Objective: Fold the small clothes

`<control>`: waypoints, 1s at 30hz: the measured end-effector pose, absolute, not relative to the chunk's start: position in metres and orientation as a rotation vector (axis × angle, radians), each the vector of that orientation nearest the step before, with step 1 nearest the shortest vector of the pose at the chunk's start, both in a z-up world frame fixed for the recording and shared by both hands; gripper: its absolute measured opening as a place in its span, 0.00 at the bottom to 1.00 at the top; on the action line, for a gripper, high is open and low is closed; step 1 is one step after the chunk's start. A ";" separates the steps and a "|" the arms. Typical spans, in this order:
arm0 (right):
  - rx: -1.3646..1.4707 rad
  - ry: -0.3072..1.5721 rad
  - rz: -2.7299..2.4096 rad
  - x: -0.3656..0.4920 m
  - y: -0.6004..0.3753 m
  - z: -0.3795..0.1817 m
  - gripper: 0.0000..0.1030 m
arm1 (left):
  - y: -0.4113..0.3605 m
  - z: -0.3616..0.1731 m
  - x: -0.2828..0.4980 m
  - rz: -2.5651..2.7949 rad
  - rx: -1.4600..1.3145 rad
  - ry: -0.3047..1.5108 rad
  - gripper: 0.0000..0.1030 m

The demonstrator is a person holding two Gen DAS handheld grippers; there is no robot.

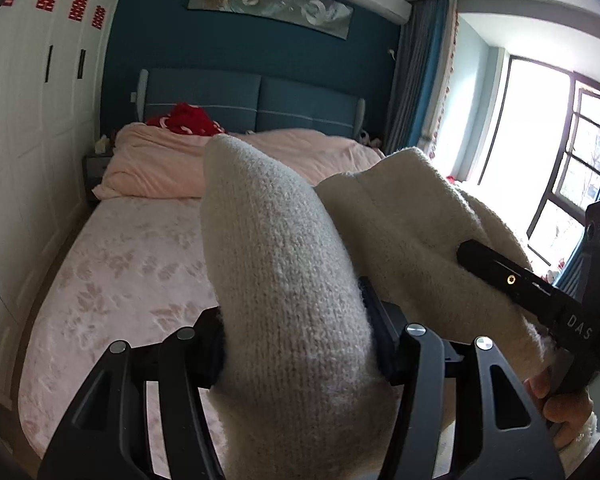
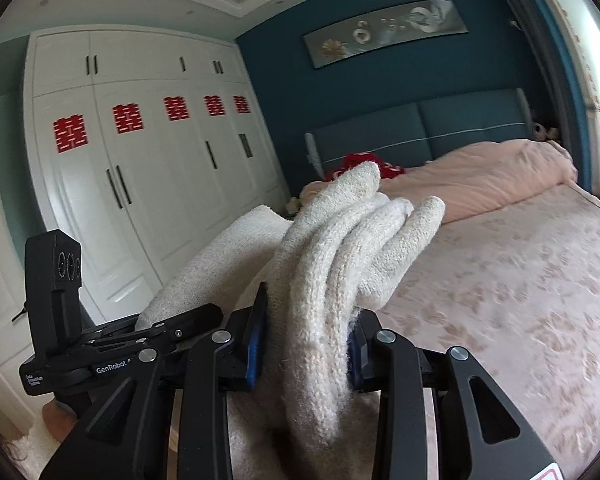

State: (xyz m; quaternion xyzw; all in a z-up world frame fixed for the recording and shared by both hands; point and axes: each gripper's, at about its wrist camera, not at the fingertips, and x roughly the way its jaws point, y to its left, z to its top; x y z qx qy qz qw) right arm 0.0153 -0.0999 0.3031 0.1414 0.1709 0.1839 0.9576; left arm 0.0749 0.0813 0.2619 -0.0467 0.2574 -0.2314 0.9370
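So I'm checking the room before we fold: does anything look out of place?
Only a crumpled red garment left at the headboard atop the pink duvet. The cream knit is bunched, pinched in both the left hand-held gripper and right hand-held gripper.

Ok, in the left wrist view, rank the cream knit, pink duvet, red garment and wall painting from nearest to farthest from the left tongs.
1. cream knit, clamped in the left tongs
2. pink duvet, mid-bed
3. red garment, against the headboard
4. wall painting, high above
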 end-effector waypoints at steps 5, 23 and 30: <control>0.290 0.379 0.388 0.054 -0.077 0.289 0.31 | 0.116 0.246 0.104 -0.459 -0.137 0.536 0.55; 0.588 0.998 0.228 0.150 -0.103 -0.006 0.70 | 0.205 -0.031 0.177 -0.219 -0.469 1.004 0.85; 0.721 1.135 0.305 0.205 -0.074 -0.067 0.56 | 0.192 -0.073 0.204 -0.273 -0.532 1.116 0.59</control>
